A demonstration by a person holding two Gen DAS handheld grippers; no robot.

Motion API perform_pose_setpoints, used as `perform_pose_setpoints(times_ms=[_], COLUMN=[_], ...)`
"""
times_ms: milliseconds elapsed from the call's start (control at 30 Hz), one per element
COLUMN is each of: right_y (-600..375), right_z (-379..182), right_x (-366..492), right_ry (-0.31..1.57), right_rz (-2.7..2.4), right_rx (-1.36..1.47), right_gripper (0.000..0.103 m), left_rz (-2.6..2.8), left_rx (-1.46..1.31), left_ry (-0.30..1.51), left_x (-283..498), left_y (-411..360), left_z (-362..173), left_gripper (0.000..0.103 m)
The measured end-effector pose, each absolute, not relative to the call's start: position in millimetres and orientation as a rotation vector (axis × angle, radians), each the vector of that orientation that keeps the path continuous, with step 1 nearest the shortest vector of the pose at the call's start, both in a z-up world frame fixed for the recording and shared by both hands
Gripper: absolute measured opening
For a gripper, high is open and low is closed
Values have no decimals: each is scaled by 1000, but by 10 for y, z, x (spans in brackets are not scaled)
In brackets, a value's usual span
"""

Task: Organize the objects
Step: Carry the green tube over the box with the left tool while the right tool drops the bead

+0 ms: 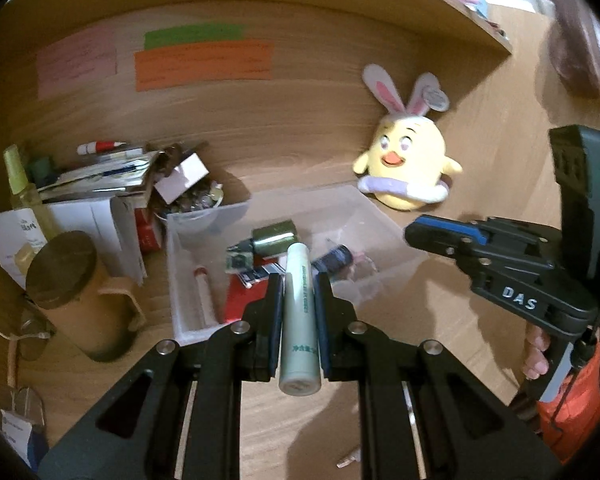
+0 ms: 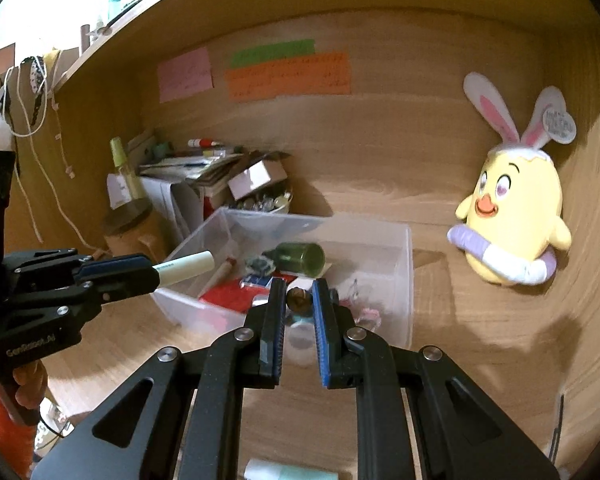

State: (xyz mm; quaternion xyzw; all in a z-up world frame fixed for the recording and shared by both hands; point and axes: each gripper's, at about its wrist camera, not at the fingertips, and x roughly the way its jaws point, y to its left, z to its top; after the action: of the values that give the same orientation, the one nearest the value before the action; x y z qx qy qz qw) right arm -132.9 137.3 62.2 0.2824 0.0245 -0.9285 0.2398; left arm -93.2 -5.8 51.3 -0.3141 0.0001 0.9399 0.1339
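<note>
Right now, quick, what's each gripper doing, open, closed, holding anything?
Left gripper: closed on the pale green tube.
Right gripper: fingers nearly together around a small bottle with a brown cap; contact cannot be told.

yellow chick plush [image 2: 512,216] against back wall; 3 sticky notes [image 2: 288,74] above.

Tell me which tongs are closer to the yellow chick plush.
Right. The right tongs sit over the clear bin's near side, toward the yellow chick plush. The left tongs, holding the pale green tube, hang at the bin's opposite side.
</note>
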Motion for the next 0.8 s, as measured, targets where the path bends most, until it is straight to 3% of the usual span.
perform_pose_setpoints(times_ms=[800], right_y=[1380], right_z=[38], right_x=[-2055], right_ry=[66], right_rz=[-2539], right_rx=[1057], right_gripper=[12], left_rz=[2626], left_rx=[-1163], left_ry=[-87], left_x=[-1691], left_y=[-120], left_z=[-39], left_gripper=[15])
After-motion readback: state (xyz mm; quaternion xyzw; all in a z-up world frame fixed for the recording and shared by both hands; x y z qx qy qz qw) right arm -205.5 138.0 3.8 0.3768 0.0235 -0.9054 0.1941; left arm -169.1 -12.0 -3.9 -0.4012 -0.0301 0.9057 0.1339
